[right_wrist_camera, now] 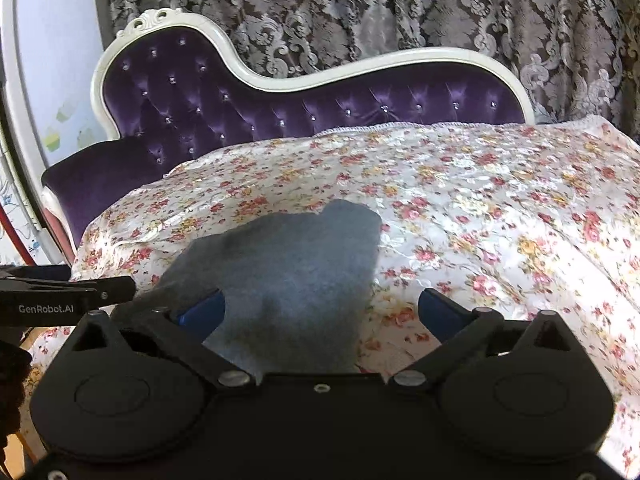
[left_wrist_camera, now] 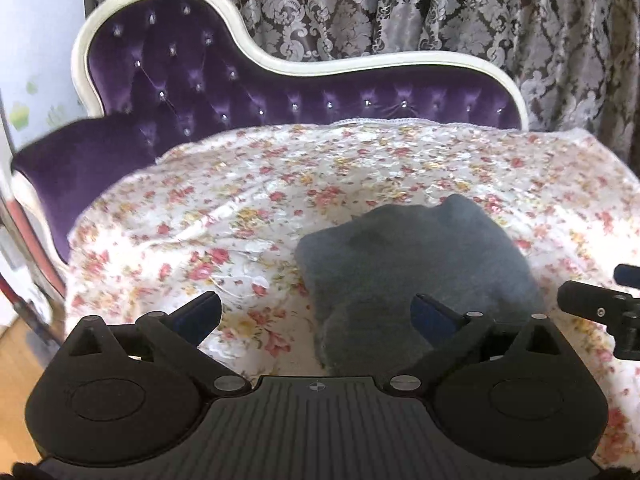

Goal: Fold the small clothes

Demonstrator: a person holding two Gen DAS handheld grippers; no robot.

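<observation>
A small grey-blue fuzzy garment (left_wrist_camera: pixel 416 264) lies folded over on the floral sheet (left_wrist_camera: pixel 224 216). In the left wrist view my left gripper (left_wrist_camera: pixel 316 312) stands wide open above the sheet, nothing between its blue pads; the garment lies under and beyond its right finger. Part of my right gripper (left_wrist_camera: pixel 592 308) shows at the right edge. In the right wrist view the same garment (right_wrist_camera: pixel 288 268) lies ahead and left, my right gripper (right_wrist_camera: pixel 320 312) wide open over its near edge, pads apart and pressing nothing. The left gripper's body (right_wrist_camera: pixel 60 296) shows at the left edge.
The sheet (right_wrist_camera: pixel 500 216) covers a purple tufted chaise with a white carved frame (left_wrist_camera: pixel 172 80), also in the right wrist view as the chaise back (right_wrist_camera: pixel 200 92). Patterned grey curtains (right_wrist_camera: pixel 400 8) hang behind. Wooden floor (left_wrist_camera: pixel 16 380) shows lower left, beyond the sheet's edge.
</observation>
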